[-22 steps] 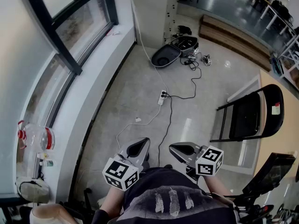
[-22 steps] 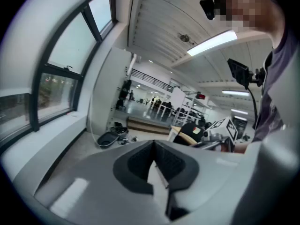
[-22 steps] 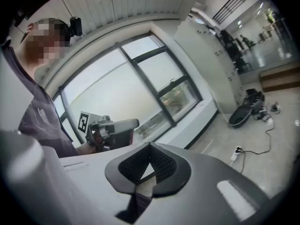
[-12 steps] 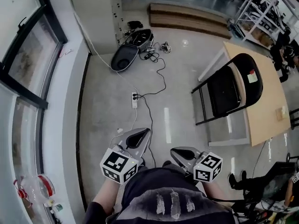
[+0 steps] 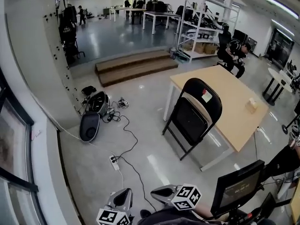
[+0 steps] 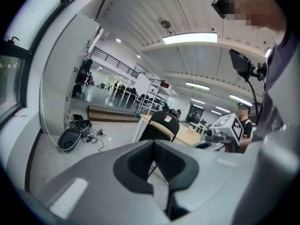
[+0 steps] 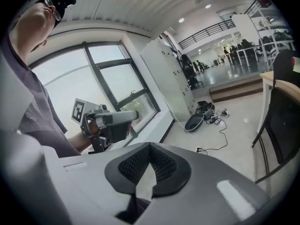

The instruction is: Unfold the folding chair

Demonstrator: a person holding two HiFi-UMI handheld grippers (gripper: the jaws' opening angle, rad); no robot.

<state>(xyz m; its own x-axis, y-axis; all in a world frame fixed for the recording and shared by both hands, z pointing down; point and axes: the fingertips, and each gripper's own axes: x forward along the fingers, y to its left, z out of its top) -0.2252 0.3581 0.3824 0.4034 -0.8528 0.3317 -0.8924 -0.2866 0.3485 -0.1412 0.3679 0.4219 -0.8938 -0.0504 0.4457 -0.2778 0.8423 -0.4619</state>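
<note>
Black and folded flat, the folding chair (image 5: 194,114) seems to lean on the wooden desk (image 5: 234,97) in the head view. It is well apart from both tongs. The left tongs (image 5: 127,192) and right tongs (image 5: 154,191) sit low, close to the person's body. A cable (image 5: 125,146) and a plug strip (image 5: 114,162) lie on the floor between the person and the chair. Feet could catch on that cable on the walk over.

In the left gripper view, the left tongs (image 6: 153,146) are squeezed shut on nothing, and the chair shows far past the tips. Shut tongs cannot grab the chair, so they need to open first.

In the right gripper view, the right tongs (image 7: 149,149) are shut and empty too, with the chair at the right edge. I think the leaning chair could slide off the desk and fall if only one side gets pulled. Its thin legs could also slip out of the tongs.
</note>
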